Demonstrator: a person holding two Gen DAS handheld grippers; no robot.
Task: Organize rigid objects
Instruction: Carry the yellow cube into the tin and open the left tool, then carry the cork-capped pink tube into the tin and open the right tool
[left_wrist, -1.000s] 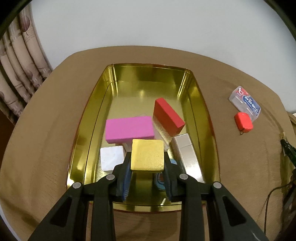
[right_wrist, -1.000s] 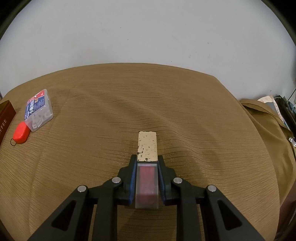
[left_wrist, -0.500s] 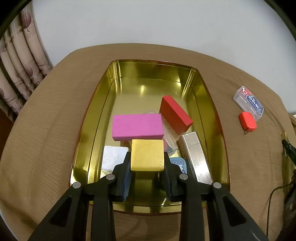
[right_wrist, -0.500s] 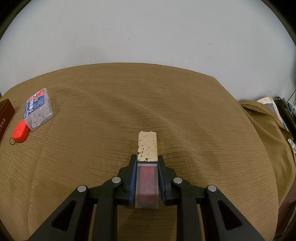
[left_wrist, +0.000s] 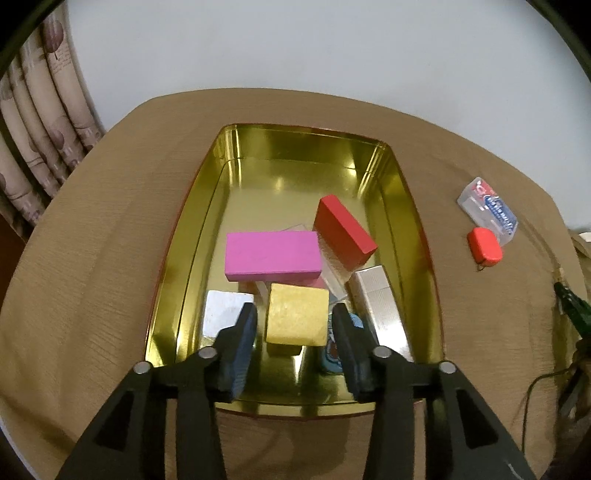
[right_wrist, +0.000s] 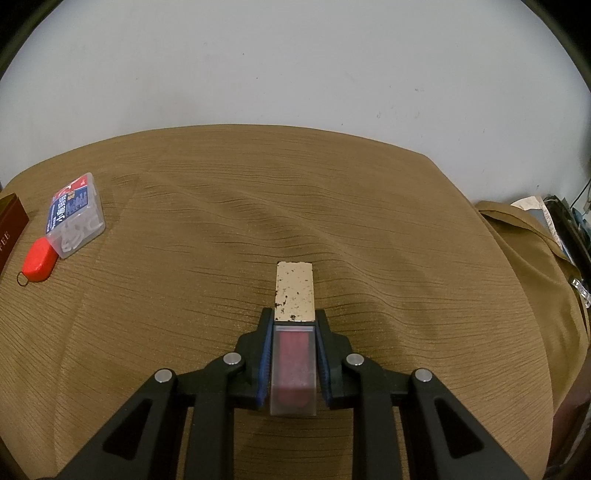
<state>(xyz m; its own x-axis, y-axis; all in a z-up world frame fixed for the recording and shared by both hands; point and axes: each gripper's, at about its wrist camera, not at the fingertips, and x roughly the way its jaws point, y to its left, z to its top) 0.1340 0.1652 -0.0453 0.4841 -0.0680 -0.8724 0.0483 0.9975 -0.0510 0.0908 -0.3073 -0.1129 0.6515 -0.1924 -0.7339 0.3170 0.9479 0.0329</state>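
Observation:
In the left wrist view, a gold metal tray (left_wrist: 192, 240) on the tan cloth holds a pink block (left_wrist: 271, 254), a red block (left_wrist: 343, 230), a silver box (left_wrist: 380, 299), a pale square piece (left_wrist: 225, 314) and a gold block (left_wrist: 297, 317). My left gripper (left_wrist: 294, 308) hangs over the tray's near end. Its jaws are opening, with the gold block between them and a gap on each side. In the right wrist view, my right gripper (right_wrist: 294, 314) is shut on a clear case (right_wrist: 294, 354) with a red inside and a pale speckled cap, held over the cloth.
Right of the tray lie a clear plastic box with a blue label (left_wrist: 487, 210) and a small red tag with a ring (left_wrist: 484, 245); both also show as the box (right_wrist: 75, 218) and tag (right_wrist: 38, 260). A dark brown box (right_wrist: 9, 229) sits at the left edge. Curtains hang far left.
The left jaws have parted and let go of the gold block, which now sits lower in the tray. The right gripper and its clear case have not moved.

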